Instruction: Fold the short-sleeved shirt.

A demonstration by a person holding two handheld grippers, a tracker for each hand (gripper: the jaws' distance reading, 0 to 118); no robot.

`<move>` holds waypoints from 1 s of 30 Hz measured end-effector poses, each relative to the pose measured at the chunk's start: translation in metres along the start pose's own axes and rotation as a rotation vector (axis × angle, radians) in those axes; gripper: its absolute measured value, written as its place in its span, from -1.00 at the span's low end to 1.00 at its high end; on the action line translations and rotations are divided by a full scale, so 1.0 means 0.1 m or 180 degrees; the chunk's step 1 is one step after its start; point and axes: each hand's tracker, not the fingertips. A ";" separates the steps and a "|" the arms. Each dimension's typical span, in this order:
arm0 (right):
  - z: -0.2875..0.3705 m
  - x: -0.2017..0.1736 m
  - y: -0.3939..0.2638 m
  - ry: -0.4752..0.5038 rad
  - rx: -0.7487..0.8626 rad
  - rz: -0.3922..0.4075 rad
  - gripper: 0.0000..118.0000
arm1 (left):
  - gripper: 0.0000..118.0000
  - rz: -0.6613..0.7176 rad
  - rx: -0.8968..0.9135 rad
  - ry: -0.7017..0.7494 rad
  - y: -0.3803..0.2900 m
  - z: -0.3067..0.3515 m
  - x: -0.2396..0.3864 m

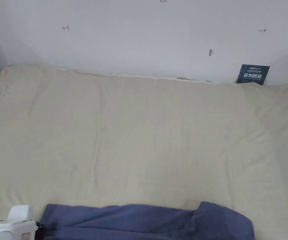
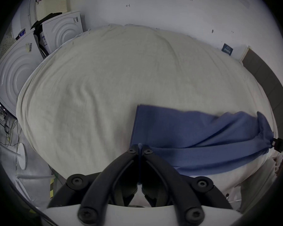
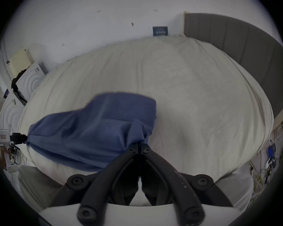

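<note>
1. Shirt (image 1: 146,222): blue, stretched along the near edge of the bed (image 1: 140,131), its lower part hanging over that edge, its upper part on the cream sheet.
2. Left gripper (image 2: 140,148) has its jaws closed on a thin edge of the cloth at one end; right gripper (image 3: 139,145) has its jaws closed on a bunched end at the other.
3. The step in hand looks like carrying the held edge out over the bed to spread or fold it. To do it well, I would keep both ends level and the cloth taut between them, since the right end is already bunched and could set a crease.
4. The head view gives just the top strip of the shirt and the left gripper's white body at the near left corner.
5. The gripper views add the two pinches, a grey headboard (image 3: 235,38) at the bed's right edge, and white boxes (image 2: 62,29) past its far left corner.
</note>
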 end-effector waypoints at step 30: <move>1.59 -1.29 1.23 -0.0212 0.2683 0.0532 0.58 | 0.27 -0.0333 0.2937 -0.0047 0.87 1.83 1.30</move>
